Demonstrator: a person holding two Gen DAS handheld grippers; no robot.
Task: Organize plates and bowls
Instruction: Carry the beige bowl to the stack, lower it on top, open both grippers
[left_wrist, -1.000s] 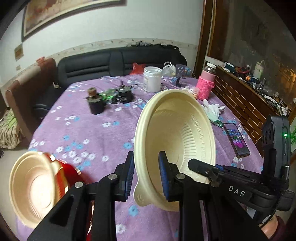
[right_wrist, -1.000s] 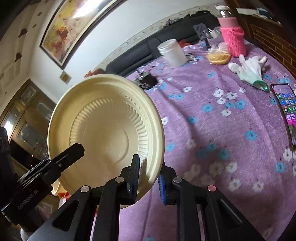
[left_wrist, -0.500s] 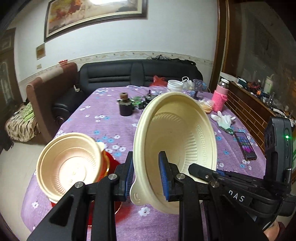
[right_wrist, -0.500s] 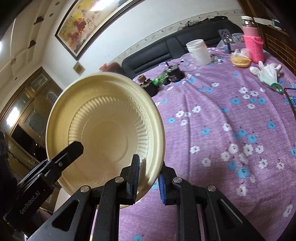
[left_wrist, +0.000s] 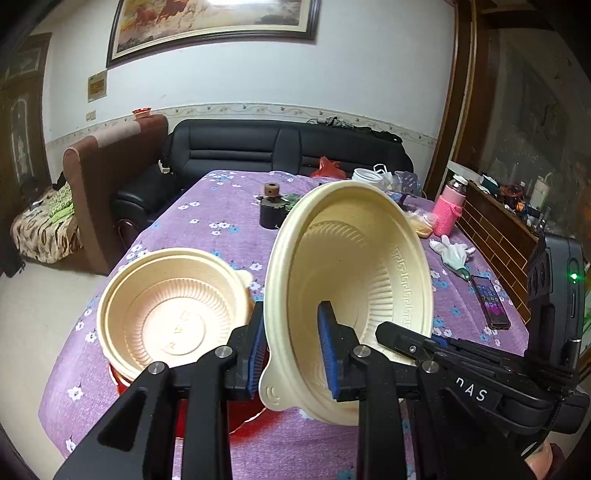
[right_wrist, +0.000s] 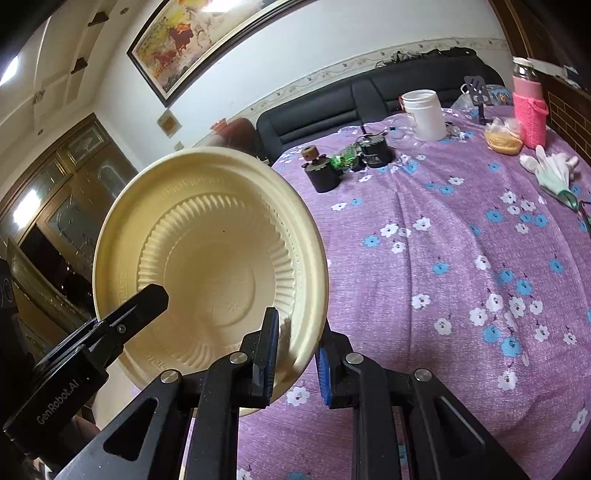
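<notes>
Cream bowl (left_wrist: 354, 280) tilted on edge above the bench's (left_wrist: 221, 221) near edge, rim clenched by left gripper (left_wrist: 291, 354) and right gripper (right_wrist: 295, 354) jaws. Beside it, near-left corner: second bowl (left_wrist: 170, 314) upright on red plate (left_wrist: 240, 417).

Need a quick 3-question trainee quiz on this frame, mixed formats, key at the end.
1. True or false: the left gripper and right gripper clamp the rim of the same tilted bowl.
2. What does the second bowl rest on? A) a red plate B) the phone C) the sofa
3. Fill in: the phone lies on the purple ____.

Key: 1 true; 2 A, the red plate; 3 tablecloth.
</notes>
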